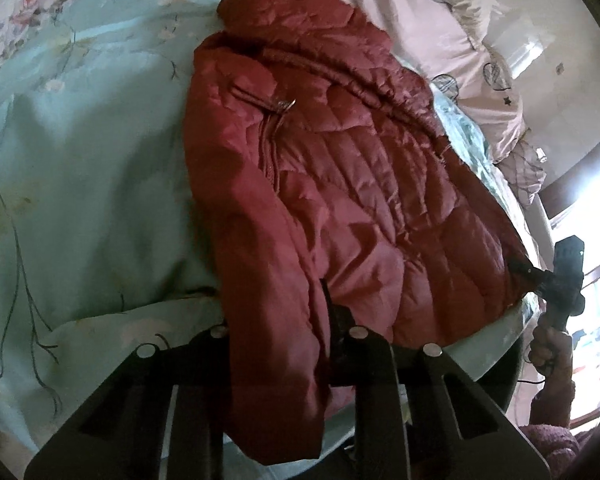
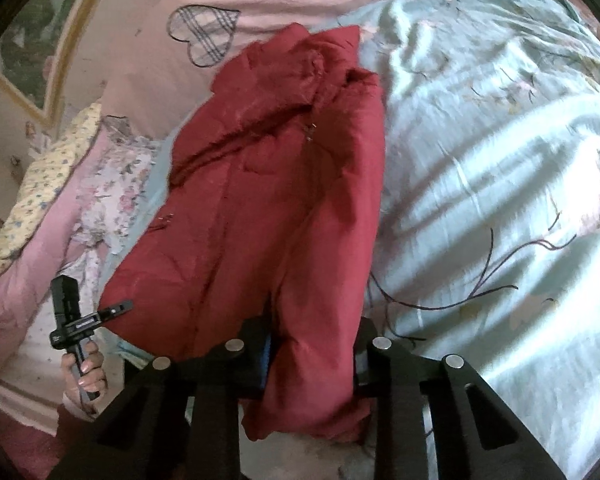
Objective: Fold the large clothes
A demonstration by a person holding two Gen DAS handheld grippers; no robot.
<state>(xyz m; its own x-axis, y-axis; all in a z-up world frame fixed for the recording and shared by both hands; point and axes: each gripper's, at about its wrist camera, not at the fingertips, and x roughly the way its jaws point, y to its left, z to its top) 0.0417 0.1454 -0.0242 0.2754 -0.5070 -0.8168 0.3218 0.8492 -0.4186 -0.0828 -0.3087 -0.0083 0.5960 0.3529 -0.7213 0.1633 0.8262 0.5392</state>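
Observation:
A red quilted jacket lies lengthwise on a pale blue floral duvet, collar far from me and hem near. In the left wrist view my left gripper is shut on the near hem corner, with fabric bunched between its fingers. At the right edge of that view the right gripper pinches the other hem corner. In the right wrist view the jacket hangs over the bed edge, and my right gripper is clamped on its hem. The left gripper, held by a hand, grips the left corner.
A pink quilt with plaid hearts is piled at the head of the bed. Floral and yellow bedding lies left of the jacket. The blue duvet spreads wide to the right. A bright window is beyond the bed.

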